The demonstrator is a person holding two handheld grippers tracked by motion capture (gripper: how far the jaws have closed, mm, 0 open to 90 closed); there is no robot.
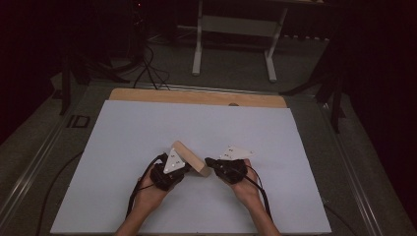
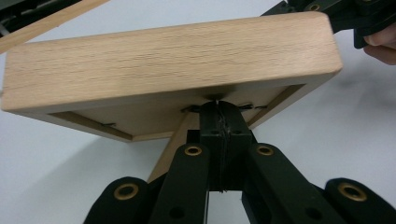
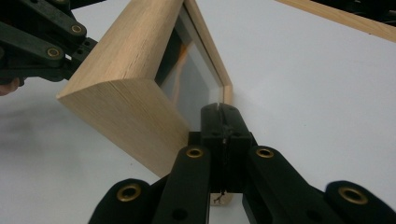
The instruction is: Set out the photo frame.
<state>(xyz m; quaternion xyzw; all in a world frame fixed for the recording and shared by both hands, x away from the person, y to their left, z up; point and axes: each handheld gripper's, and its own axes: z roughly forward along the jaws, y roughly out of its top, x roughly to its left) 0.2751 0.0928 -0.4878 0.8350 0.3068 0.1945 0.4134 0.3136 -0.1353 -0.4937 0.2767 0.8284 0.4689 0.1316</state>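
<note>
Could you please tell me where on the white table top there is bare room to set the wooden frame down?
The white table top is bare between the grippers and the far wooden edge strip, and out to both side edges. It is crowded only near the front middle, where the left gripper and right gripper flank the wooden frame.

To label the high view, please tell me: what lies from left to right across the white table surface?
Person's left hand → left gripper → wooden frame → right gripper → person's right hand.
</note>
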